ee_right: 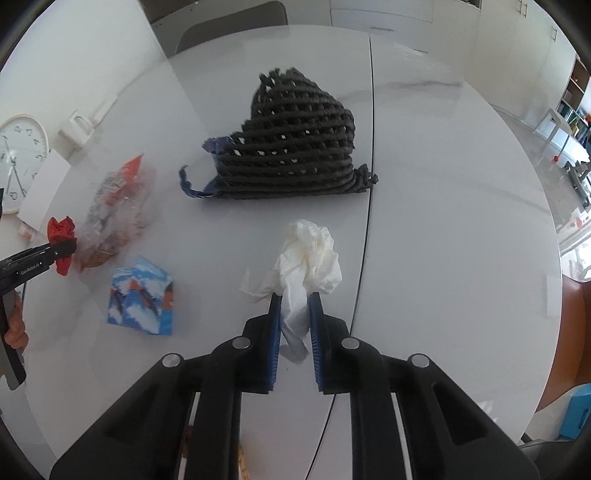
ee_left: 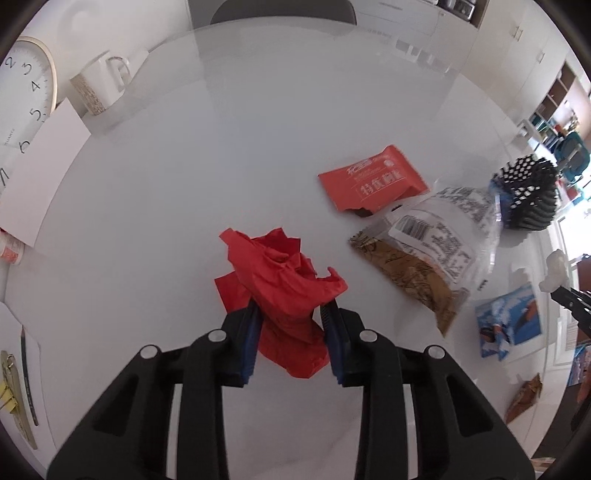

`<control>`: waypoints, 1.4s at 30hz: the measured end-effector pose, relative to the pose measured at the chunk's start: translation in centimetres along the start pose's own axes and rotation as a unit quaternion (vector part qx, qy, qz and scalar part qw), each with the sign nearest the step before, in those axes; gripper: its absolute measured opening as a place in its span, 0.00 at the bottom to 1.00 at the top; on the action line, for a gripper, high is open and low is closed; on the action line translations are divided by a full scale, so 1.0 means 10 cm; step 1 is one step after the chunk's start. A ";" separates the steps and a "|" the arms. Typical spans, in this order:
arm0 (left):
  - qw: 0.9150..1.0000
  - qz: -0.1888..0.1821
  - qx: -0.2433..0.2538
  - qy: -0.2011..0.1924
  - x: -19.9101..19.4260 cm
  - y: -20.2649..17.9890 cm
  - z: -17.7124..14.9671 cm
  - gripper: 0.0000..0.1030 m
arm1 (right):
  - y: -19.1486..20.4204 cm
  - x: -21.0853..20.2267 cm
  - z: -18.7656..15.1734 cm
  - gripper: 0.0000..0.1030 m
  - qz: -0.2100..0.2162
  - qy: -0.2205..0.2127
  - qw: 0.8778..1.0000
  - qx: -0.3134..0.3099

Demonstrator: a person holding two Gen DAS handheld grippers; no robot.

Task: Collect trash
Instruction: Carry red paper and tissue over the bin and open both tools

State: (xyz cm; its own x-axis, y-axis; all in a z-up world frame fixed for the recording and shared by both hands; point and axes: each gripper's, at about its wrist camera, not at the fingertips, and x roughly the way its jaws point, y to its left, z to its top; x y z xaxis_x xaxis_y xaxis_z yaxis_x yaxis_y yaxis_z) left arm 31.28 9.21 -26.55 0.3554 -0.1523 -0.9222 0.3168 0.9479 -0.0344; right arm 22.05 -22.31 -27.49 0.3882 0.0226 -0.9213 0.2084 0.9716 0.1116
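Note:
My left gripper (ee_left: 291, 310) is shut on a crumpled red paper (ee_left: 284, 280) and holds it just above the white table (ee_left: 221, 166). My right gripper (ee_right: 294, 299) is shut on a crumpled white tissue (ee_right: 310, 258). A black woven basket (ee_right: 295, 151) lies on its side beyond the tissue; it also shows at the right of the left wrist view (ee_left: 524, 192). An orange-red snack wrapper (ee_left: 369, 181) and a clear plastic bag with brown print (ee_left: 424, 251) lie to the right of the red paper. The left gripper (ee_right: 59, 254) with the red paper shows at the left edge of the right wrist view.
A blue printed tissue box (ee_right: 142, 295) stands left of my right gripper. A white mug (ee_left: 99, 86), a wall clock (ee_left: 22, 88) lying flat and a white card (ee_left: 40, 173) sit at the table's far left. A chair back (ee_left: 280, 11) stands beyond the table.

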 end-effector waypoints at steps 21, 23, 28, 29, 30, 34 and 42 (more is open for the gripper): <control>0.996 -0.033 0.085 -0.020 -1.32 -1.22 -1.15 0.30 | -0.17 -1.31 -0.99 0.18 0.033 -0.032 0.998 -0.045; 0.995 -0.042 0.093 -0.018 -1.41 -1.42 -1.31 0.30 | -0.21 -1.46 -1.16 0.18 0.037 -0.034 0.997 -0.051; 0.991 -0.064 0.118 -0.018 -1.64 -1.88 -1.68 0.30 | -0.32 -1.76 -1.59 0.18 0.039 -0.033 0.996 -0.071; 0.990 -0.065 0.124 -0.019 -1.69 -1.97 -1.76 0.30 | -0.35 -1.81 -1.68 0.18 0.040 -0.032 0.996 -0.073; 0.989 -0.067 0.133 -0.020 -1.75 -2.07 -1.84 0.30 | -0.38 -1.85 -1.76 0.18 0.041 -0.030 0.996 -0.073; 0.985 -0.077 0.152 -0.016 -1.86 -2.37 -2.13 0.30 | -0.53 -2.04 -2.22 0.18 0.052 -0.028 0.995 -0.081; 0.980 -0.101 0.170 0.009 -1.94 -2.86 -2.67 0.30 | -0.84 -2.03 -3.05 0.18 0.056 0.024 0.995 -0.081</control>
State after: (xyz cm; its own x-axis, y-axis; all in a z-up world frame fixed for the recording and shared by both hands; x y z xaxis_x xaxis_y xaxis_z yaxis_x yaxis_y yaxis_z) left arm -8.13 -7.49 -17.97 0.2410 -0.3196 -0.9164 0.6545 0.7507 -0.0897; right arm -14.97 -23.74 -21.08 0.3563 0.1400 -0.9238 0.0182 0.9875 0.1567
